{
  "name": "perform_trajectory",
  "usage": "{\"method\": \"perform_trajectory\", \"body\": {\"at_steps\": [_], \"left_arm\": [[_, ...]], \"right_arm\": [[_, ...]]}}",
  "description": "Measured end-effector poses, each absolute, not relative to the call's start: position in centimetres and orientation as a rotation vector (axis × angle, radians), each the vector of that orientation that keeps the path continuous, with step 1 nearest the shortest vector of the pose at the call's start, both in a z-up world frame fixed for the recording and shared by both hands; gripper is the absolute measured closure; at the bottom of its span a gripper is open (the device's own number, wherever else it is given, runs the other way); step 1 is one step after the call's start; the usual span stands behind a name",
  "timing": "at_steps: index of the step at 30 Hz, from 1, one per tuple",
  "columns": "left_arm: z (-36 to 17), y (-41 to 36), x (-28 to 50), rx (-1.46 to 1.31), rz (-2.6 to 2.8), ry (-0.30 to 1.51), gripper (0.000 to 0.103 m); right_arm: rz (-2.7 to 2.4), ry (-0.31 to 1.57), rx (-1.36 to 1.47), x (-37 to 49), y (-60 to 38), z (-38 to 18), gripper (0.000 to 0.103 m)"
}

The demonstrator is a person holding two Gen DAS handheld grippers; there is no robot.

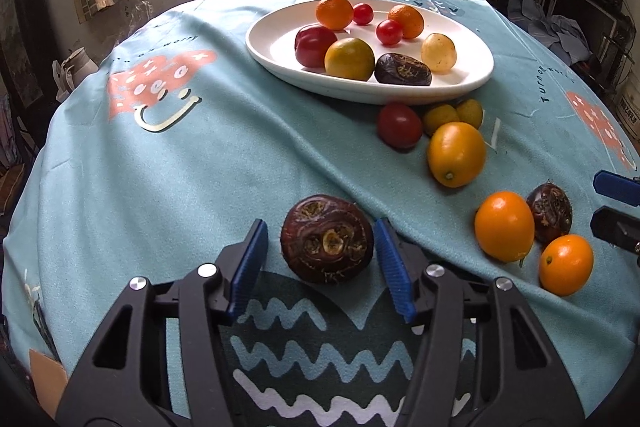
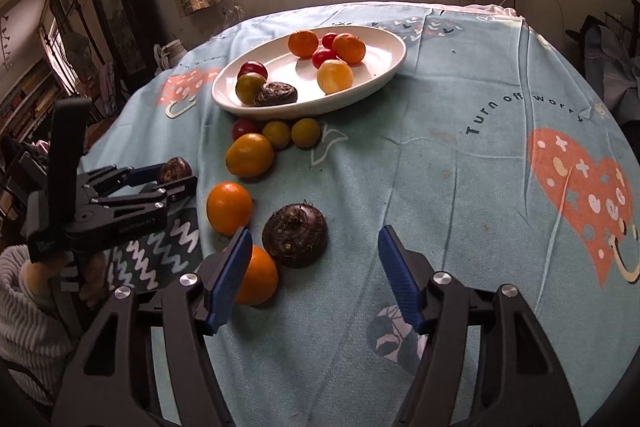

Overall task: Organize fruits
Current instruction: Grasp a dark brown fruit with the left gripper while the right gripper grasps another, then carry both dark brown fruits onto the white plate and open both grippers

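The left gripper (image 1: pixel 320 247) is half open around a brown water chestnut (image 1: pixel 327 239), its right pad touching, left pad just apart.

The right gripper (image 2: pixel 315 259) is half open and holds nothing. Another brown chestnut (image 2: pixel 295 230) sits just past its tips.

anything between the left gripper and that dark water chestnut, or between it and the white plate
Nothing visible. The left gripper already straddles the dark water chestnut, right pad at its side, a sliver of gap at the left pad. From there to the white plate lies bare blue tablecloth; the loose fruits sit off to the right.
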State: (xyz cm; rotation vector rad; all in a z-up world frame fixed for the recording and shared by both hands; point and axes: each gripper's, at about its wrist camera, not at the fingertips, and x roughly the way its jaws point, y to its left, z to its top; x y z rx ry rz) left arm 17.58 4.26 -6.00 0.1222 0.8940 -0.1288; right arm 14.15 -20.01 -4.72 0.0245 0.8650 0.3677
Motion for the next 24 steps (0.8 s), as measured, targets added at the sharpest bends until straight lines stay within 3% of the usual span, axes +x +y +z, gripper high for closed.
{"method": "perform_trajectory", "body": {"at_steps": [14, 17, 20, 22, 24], "left_arm": [[-6.2, 5.0, 17.9, 0.106, -0.065, 0.914, 0.015], [-6.2, 5.0, 17.9, 0.109, -0.064, 0.912, 0.015], [-6.2, 4.8, 17.9, 0.116, -0.071, 0.908, 0.015], [-6.1, 4.7, 17.7, 0.119, -0.086, 0.902, 0.017], [-6.0, 4.3, 17.5, 0.123, -0.109, 0.898, 0.017]], "right_arm": [[0.430, 0.865, -0.140, 14.9, -17.0, -5.3, 0.042], [0.455, 0.896, -0.102, 15.4, -16.8, -5.7, 0.043], [0.467, 0.923, -0.058, 16.0, -17.1, -6.0, 0.049], [0.460, 0.931, -0.064, 16.1, -17.3, -6.0, 0.059], [0.475, 0.946, -0.070, 16.1, -17.6, -6.2, 0.061]]}}
